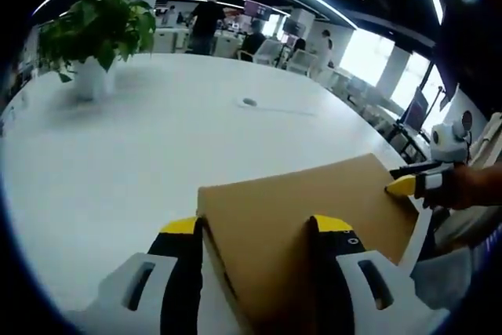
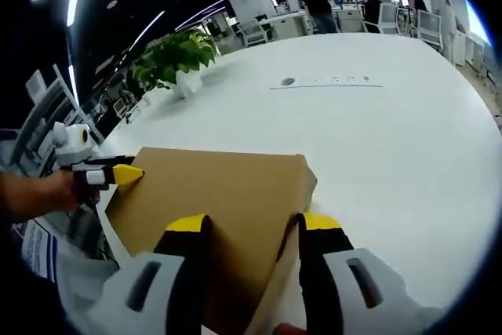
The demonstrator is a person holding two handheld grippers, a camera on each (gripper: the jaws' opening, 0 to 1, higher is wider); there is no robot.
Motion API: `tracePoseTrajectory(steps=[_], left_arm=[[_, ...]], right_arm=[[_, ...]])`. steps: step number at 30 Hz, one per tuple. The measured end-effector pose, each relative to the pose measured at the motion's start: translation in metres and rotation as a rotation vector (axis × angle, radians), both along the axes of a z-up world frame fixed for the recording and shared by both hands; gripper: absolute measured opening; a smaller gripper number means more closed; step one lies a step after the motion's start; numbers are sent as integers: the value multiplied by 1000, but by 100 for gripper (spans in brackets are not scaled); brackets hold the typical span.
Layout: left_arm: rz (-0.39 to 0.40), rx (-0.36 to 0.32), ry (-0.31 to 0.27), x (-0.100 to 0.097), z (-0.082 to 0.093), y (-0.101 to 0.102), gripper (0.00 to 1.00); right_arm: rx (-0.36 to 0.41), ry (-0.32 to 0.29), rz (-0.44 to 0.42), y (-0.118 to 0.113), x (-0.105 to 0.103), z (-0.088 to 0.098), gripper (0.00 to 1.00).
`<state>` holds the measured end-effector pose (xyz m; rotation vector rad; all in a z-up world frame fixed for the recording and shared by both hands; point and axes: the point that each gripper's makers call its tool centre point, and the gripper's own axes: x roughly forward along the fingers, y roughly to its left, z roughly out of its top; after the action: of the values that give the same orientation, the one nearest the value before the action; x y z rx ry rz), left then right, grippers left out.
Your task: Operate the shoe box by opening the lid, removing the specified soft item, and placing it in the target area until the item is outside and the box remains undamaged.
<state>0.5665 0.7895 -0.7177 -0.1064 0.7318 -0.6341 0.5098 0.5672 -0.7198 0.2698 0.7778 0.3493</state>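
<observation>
The brown cardboard shoe box (image 1: pixel 314 202) lies with its lid on at the near edge of the white table (image 1: pixel 157 147). One corner end of the box sits between the yellow-tipped jaws of my left gripper (image 1: pixel 257 229), which press on it from both sides. My right gripper (image 2: pixel 252 227) holds the opposite end of the shoe box (image 2: pixel 220 190) the same way. The right gripper (image 1: pixel 404 184) shows at the box's far edge in the left gripper view, and the left gripper (image 2: pixel 118 172) at the box's left corner in the right gripper view. The box's contents are hidden.
A potted plant (image 1: pixel 94 37) in a white pot stands at the far left of the table, also seen as the plant (image 2: pixel 176 56). A small round port (image 1: pixel 249 102) sits mid-table. Chairs, desks and people stand beyond the far edge. A person's hand (image 2: pixel 35 194) holds the left gripper.
</observation>
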Motion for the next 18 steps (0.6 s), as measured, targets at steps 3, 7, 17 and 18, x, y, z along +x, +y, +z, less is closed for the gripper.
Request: tracePoseTrajectory(steps=[3,7,17,18], left_arm=[[-4,-3,-3,-13,0,3,54],[-17,1,5,-26,0,6,54],[-23,9,15,-49,-2,11,54],[-23,8,15,-49,-2,12,54]], right_arm=[[3,3,-4,3,-15,0,41],[6,4,-10,6,-32,-1,41],[10,3,-17,12,-54,-1,41],[9,3,-17,12,-54,-1,41]])
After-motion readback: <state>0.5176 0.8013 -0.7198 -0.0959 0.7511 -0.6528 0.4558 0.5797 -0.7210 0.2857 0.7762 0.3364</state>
